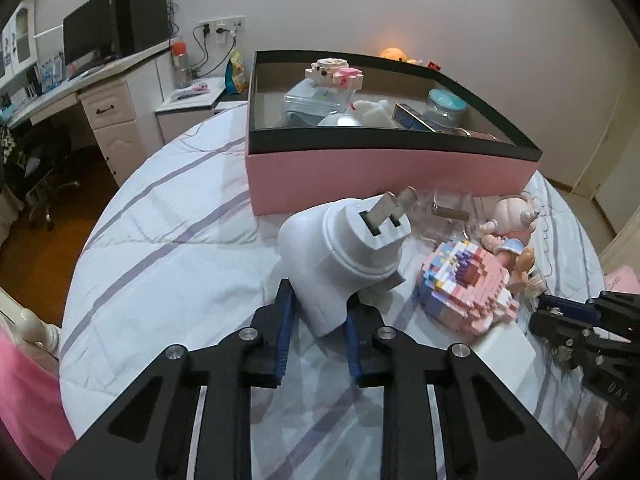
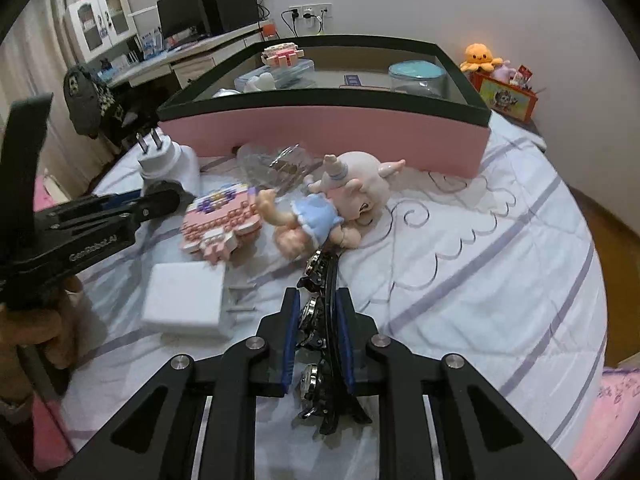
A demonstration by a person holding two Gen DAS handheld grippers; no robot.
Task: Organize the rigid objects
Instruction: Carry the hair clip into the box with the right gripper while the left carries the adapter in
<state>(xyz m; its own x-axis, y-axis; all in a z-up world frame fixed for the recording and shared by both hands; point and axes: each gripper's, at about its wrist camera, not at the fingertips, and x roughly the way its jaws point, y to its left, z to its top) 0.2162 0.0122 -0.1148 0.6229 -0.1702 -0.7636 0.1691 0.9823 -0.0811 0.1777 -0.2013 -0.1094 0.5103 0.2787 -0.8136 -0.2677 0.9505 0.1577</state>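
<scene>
White plug adapter (image 1: 340, 256) clamped in left fingers (image 1: 282, 336), right fingers (image 2: 291, 332) pinching black hair clip (image 2: 320, 320) — doll (image 2: 332, 204), brick model (image 2: 220, 224) before pink box (image 2: 328, 136)

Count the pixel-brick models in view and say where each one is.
2. One brick model sits in the pink box atop a clear container; the other lies on the bed beside the doll. Box contents may hide more.

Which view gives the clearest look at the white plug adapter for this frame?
The left wrist view: the white plug adapter fills the centre, clamped in the left tool, its prongs aimed toward the pink box. In the right wrist view the adapter sits small at the left edge, partly hidden behind the left tool.
</scene>
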